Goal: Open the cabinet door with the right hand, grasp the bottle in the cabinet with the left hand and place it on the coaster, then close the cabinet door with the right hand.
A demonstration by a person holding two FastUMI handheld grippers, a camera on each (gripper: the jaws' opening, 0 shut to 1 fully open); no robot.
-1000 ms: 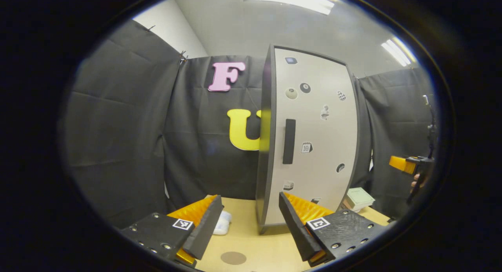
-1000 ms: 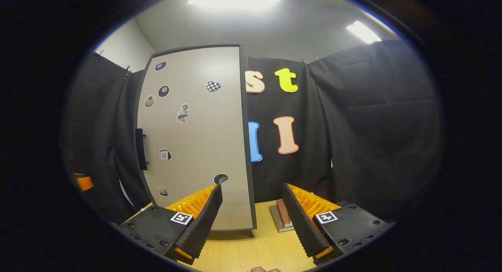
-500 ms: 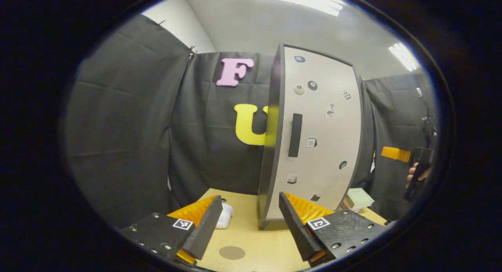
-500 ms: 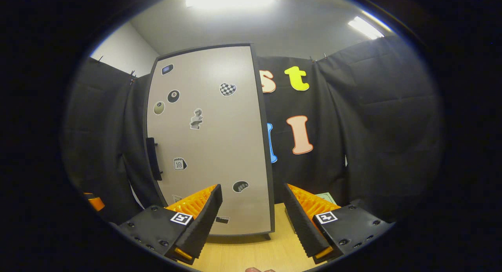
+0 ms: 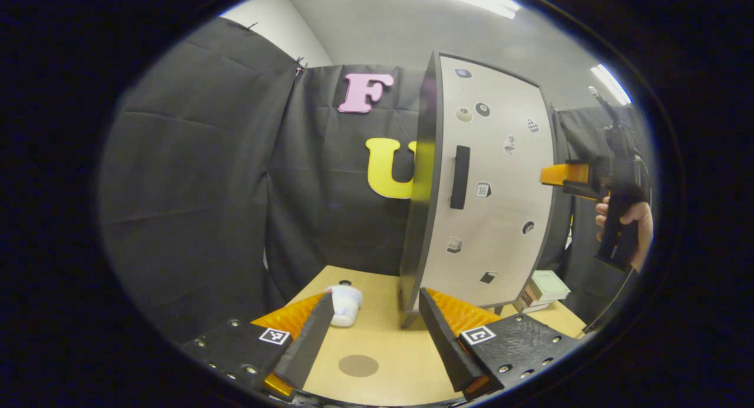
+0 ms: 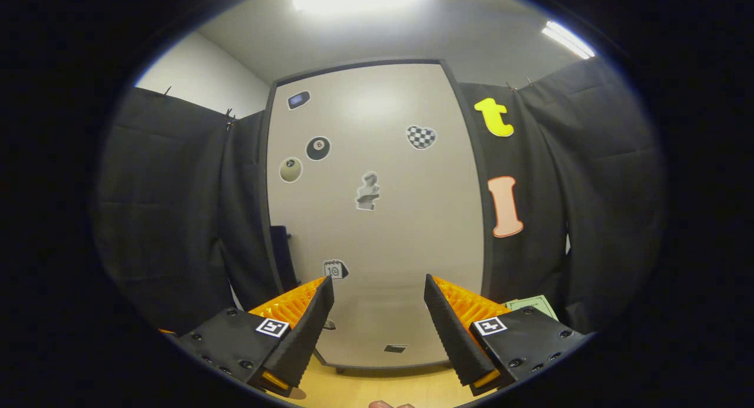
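Cabinet (image 5: 489,190) stands upright on the wooden counter (image 5: 389,361), right of centre in the left gripper view, its pale door (image 6: 377,219) shut and dotted with small stickers. A dark vertical handle (image 5: 459,177) sits near the door's left edge in that view. In the right gripper view the door takes up the centre of the frame, with the handle (image 6: 284,261) at its lower left edge.

At the bottom of the left gripper view, the left hand-held gripper (image 5: 372,337) has its jaws wide apart with nothing between them. A round brown coaster (image 5: 358,365) lies on the counter between its fingers, near the bottom centre. A small white container (image 5: 344,297) lies on the counter at the lower left of centre, just beside the left finger. A stack of books (image 5: 545,287) rests at the lower right, beyond the cabinet.

The right hand-held gripper (image 6: 379,325) is also spread wide and holds nothing, pointing at the lower part of the door without touching it. It also shows at the right edge of the left gripper view (image 5: 565,178), held by a hand (image 5: 627,219), level with the handle but apart from it.
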